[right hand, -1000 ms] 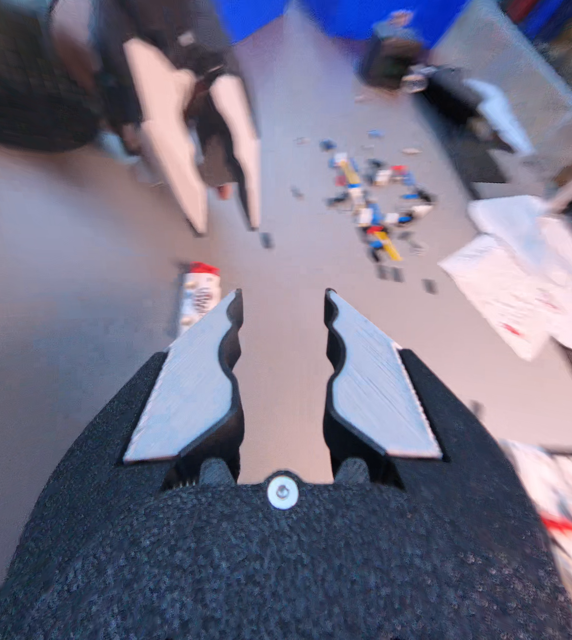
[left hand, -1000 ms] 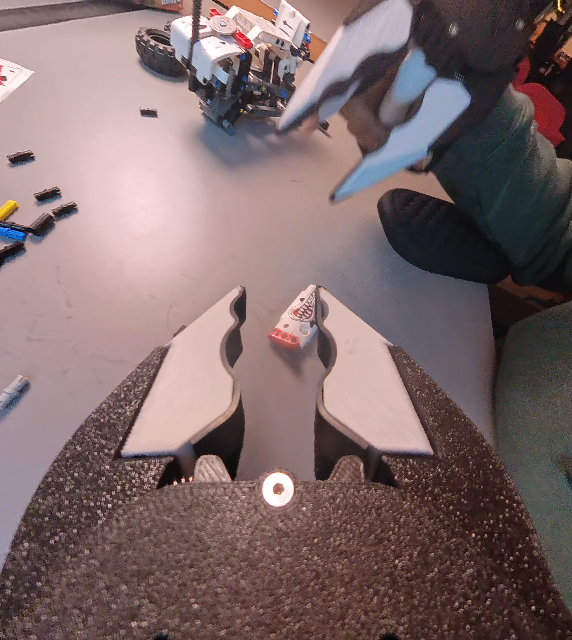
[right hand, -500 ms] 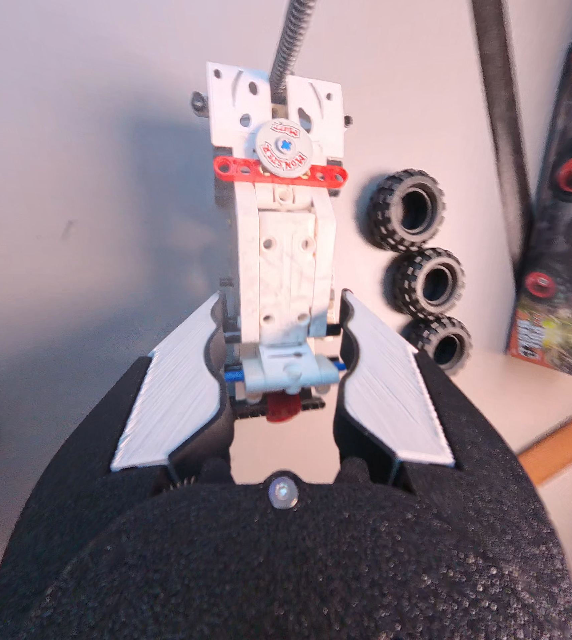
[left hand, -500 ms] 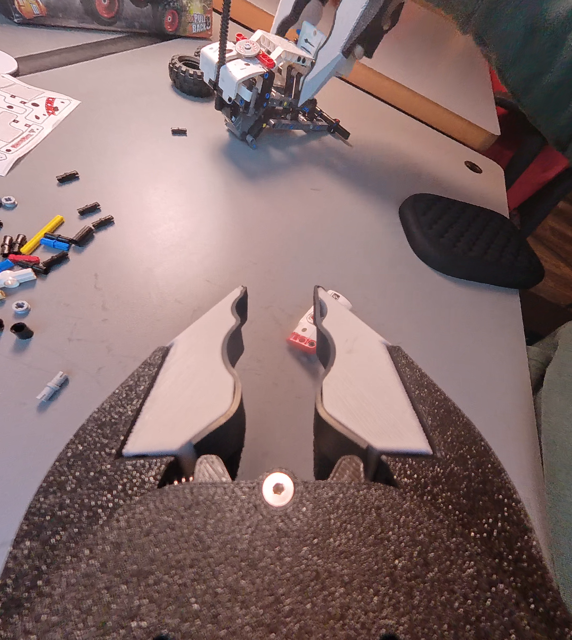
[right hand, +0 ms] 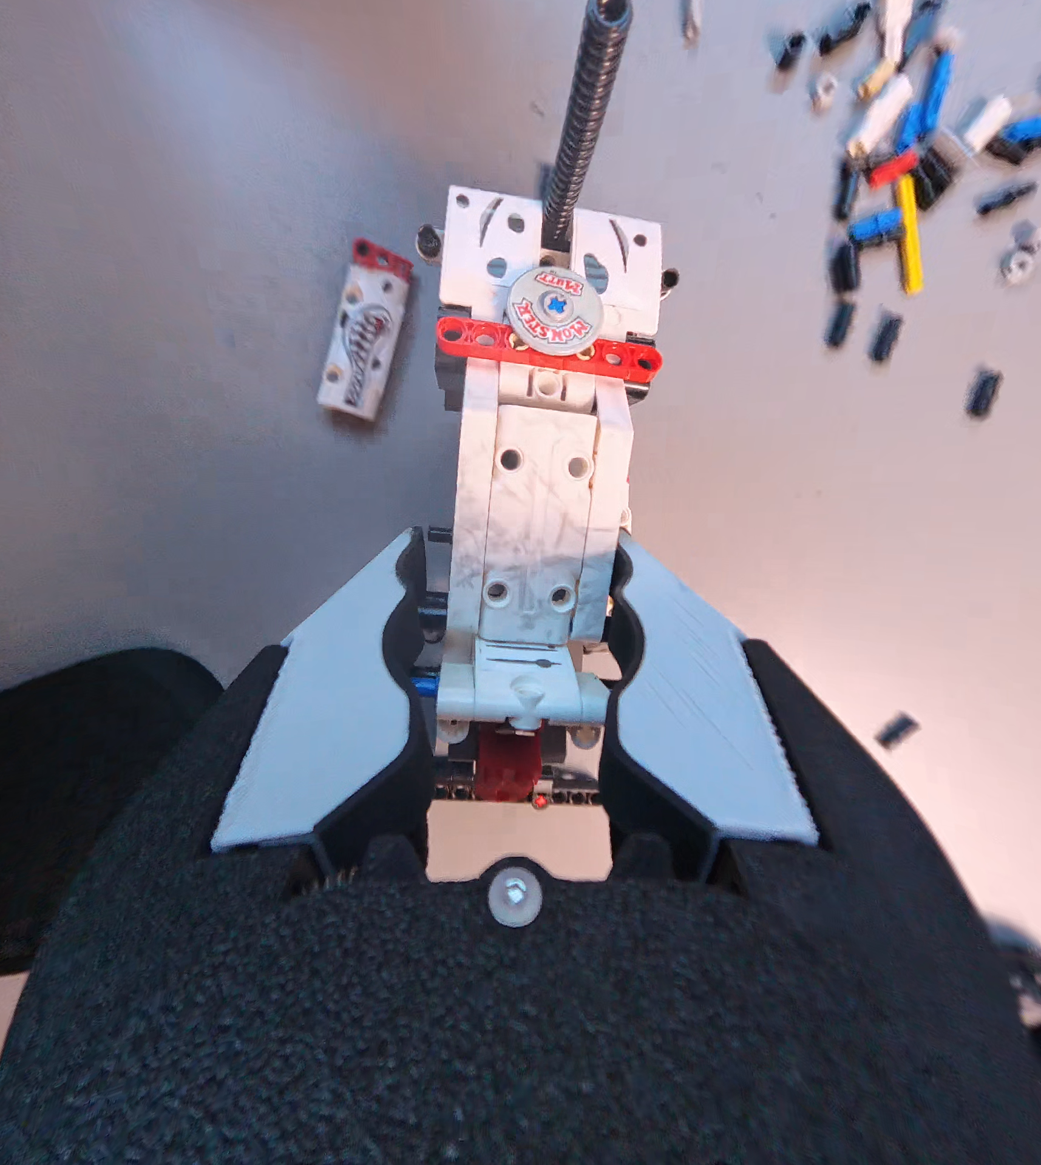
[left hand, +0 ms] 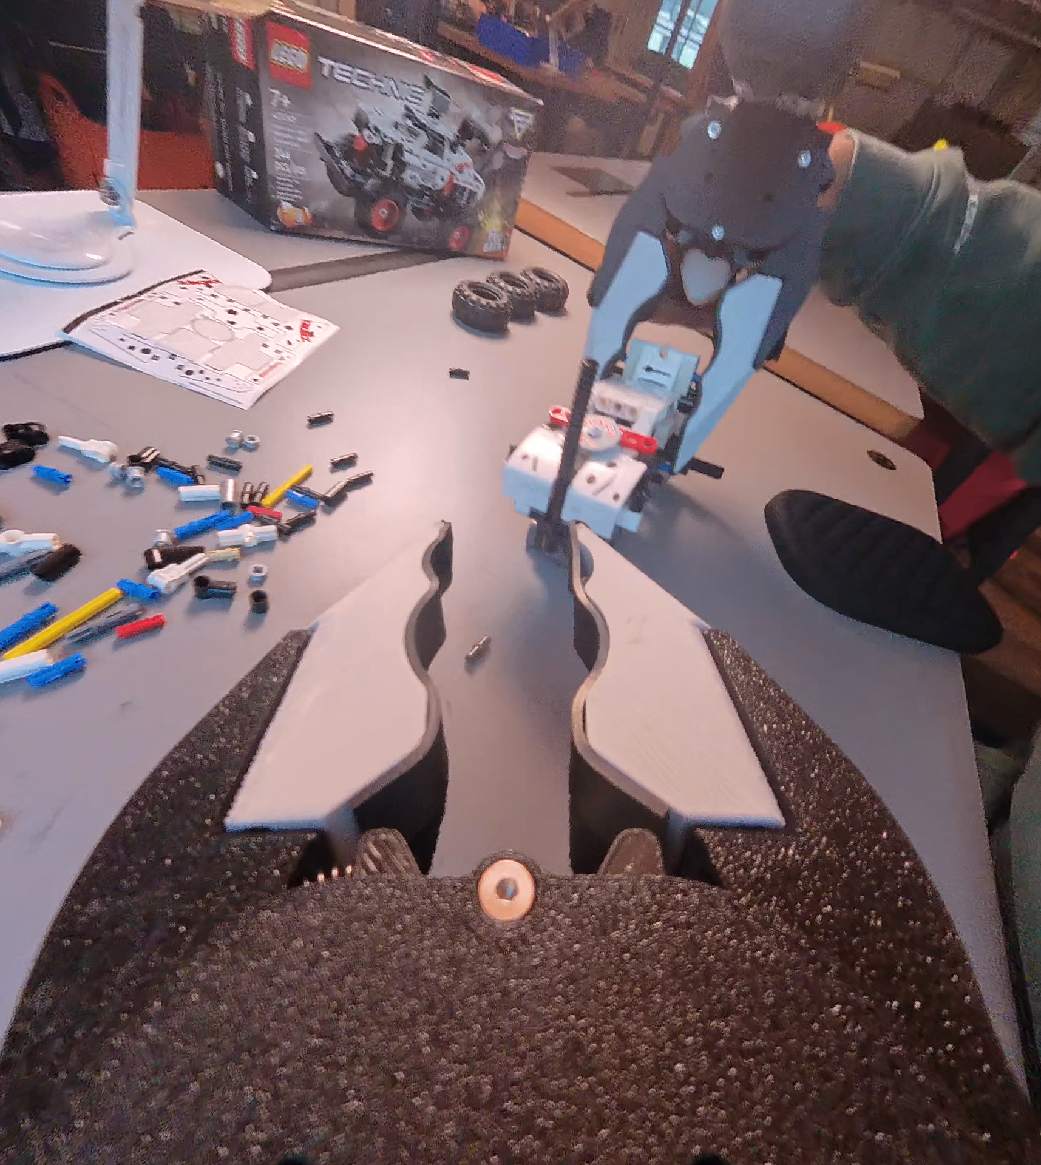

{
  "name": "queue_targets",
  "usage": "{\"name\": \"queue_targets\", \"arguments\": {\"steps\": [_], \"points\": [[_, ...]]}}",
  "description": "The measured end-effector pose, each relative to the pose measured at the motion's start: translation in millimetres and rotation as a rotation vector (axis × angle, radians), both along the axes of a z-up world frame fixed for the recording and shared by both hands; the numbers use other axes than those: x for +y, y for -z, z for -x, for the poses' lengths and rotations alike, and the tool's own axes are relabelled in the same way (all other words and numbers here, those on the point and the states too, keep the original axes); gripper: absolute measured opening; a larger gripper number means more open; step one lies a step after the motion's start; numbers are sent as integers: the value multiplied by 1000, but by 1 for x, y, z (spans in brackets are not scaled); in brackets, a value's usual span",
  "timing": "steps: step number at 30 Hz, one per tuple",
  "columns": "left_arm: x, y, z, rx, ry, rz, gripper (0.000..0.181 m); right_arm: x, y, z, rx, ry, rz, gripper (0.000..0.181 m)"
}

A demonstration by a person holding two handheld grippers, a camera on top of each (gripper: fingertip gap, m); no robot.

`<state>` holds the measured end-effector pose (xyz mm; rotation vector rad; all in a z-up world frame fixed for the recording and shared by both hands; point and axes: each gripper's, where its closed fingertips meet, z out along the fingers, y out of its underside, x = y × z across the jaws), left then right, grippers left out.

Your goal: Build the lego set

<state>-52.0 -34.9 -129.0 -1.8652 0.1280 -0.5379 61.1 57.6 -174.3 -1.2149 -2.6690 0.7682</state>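
The right hand-held gripper (right hand: 521, 630) pinches the truck (right hand: 540, 504) at its stiff rear; the panel (right hand: 363, 334) at 10 o'clock looks light. The left hand-held gripper (left hand: 508, 555) is spread, empty.

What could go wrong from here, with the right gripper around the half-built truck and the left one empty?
1. The right gripper straddles only the truck body's rear; lifting could tip its front down or pop panels off.
2. The tall black antenna rises right ahead of the left gripper; an advance might knock it.
3. The toothed panel lies beside the truck; sliding the truck could push it away.
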Motion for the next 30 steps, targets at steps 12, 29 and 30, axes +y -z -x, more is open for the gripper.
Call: {"name": "queue_targets", "arguments": {"steps": [12,29,30], "points": [[1,82,-6,522,159,223,26,-21,3,1,61,-88,-92,57],[69,93,70,637,-8,310,9,-37,3,-6,112,-85,-63,56],[71,90,74,629,-34,307,21,-38,3,-5,115,-86,-62,56]]}}
